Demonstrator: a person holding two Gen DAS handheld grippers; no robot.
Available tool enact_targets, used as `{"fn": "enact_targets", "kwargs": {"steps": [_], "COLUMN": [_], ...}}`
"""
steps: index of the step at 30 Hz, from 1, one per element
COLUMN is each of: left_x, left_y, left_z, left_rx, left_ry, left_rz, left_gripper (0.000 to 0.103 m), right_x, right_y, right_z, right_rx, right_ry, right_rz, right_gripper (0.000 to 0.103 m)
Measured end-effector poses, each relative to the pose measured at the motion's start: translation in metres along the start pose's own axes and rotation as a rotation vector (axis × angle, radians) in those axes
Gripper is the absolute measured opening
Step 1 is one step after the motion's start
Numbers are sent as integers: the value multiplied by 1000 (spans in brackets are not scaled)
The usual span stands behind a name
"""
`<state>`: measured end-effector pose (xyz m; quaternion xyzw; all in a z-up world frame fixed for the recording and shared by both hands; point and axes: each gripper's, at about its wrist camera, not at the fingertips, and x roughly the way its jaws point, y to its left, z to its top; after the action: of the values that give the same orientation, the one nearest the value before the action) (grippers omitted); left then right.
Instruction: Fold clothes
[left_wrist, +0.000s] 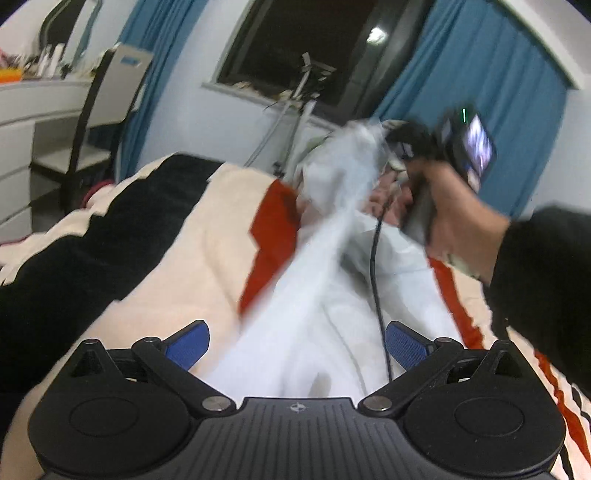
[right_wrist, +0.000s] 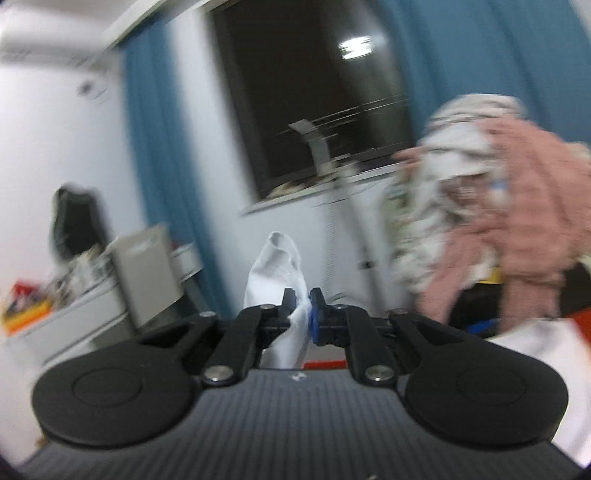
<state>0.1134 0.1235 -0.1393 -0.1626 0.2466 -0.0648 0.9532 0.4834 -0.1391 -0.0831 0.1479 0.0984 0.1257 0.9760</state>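
dark window (left_wrist: 295, 48) between blue curtains (left_wrist: 461, 92)

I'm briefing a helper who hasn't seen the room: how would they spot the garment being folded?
Start at the cream bedspread with black and red patches. On it lies a plain white cloth garment, one end pinched in the right gripper. Unlike the pink and patterned clothes heap nearby, it is unpatterned.

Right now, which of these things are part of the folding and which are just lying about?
In the job:
white garment
right gripper, shut on it
left gripper, open

Lying about:
patterned bedspread
pink clothes heap
blue curtains
desk clutter
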Motion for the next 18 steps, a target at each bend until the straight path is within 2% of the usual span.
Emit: {"fn": "enact_targets", "kwargs": {"steps": [5, 8, 12, 15, 16, 17, 18], "left_x": [6, 21, 42, 53, 56, 58, 59], "left_y": [-8, -13, -20, -19, -18, -18, -17], "left_z": [-4, -8, -14, -16, -15, -14, -12], "left_rx": [15, 19, 63, 75, 76, 77, 78], "left_ry": [-33, -8, 32, 49, 50, 50, 48], "left_rz": [-57, -79, -58, -45, -43, -43, -44], "left_gripper": [102, 102, 102, 102, 102, 102, 102], "right_x": [-11, -5, 5, 3, -1, -5, -11], "right_y": [-101, -147, -166, -166, -161, -156, -151], "right_z": [-23, -48, -73, -74, -73, -72, -70], "right_rx": [30, 57, 102, 109, 102, 93, 83], "right_ry": [7, 70, 133, 149, 165, 181, 189], "right_rz": [-201, -260, -254, -264, -271, -272, -269], "right_gripper": [4, 4, 6, 10, 23, 51, 64]}}
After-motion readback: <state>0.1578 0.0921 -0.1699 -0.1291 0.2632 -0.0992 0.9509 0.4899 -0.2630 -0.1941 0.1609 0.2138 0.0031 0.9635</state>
